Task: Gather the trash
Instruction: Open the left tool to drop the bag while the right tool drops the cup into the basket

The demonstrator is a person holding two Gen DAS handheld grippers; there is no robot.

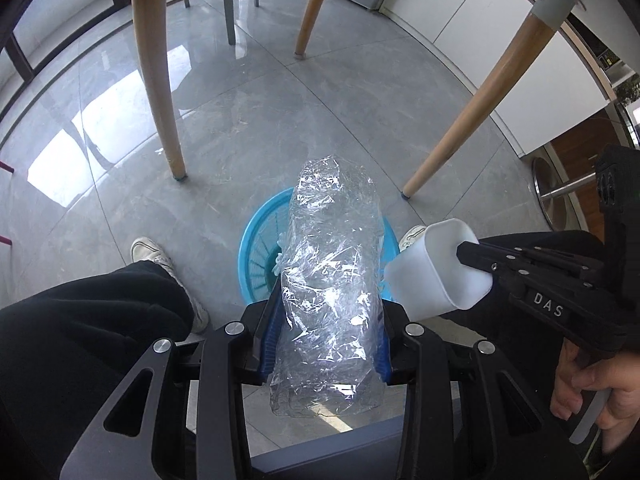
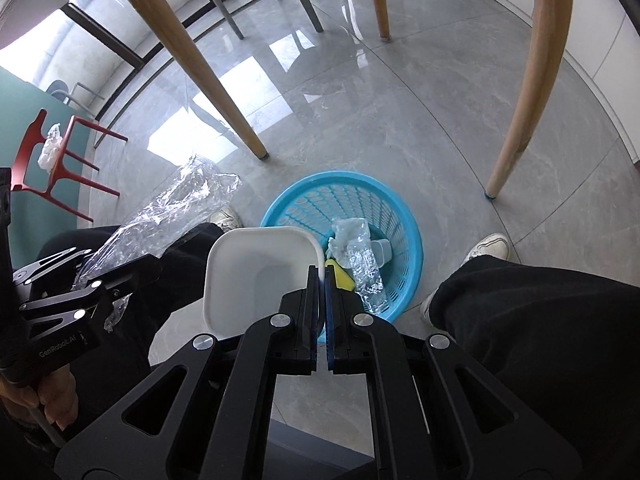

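- The left gripper (image 1: 326, 344), low in the middle of its own view, is clamped on a crumpled clear plastic wrapper (image 1: 330, 280) that stands up between the blue pads and hides much of the blue basket (image 1: 256, 256) on the floor beneath.
- The right gripper (image 2: 322, 280), bottom centre of its view, pinches one wall of a white plastic cup (image 2: 256, 276), its jaws nearly together on that thin rim.
- The basket (image 2: 384, 200) sits right of the cup and already holds plastic scraps (image 2: 362, 260) and something yellow (image 2: 342, 278).
- To drop well, I would bring each piece squarely over the basket opening before letting go; the light wrapper may drift or cling.
- Both tools angle downward towards the floor, between the person's knees.
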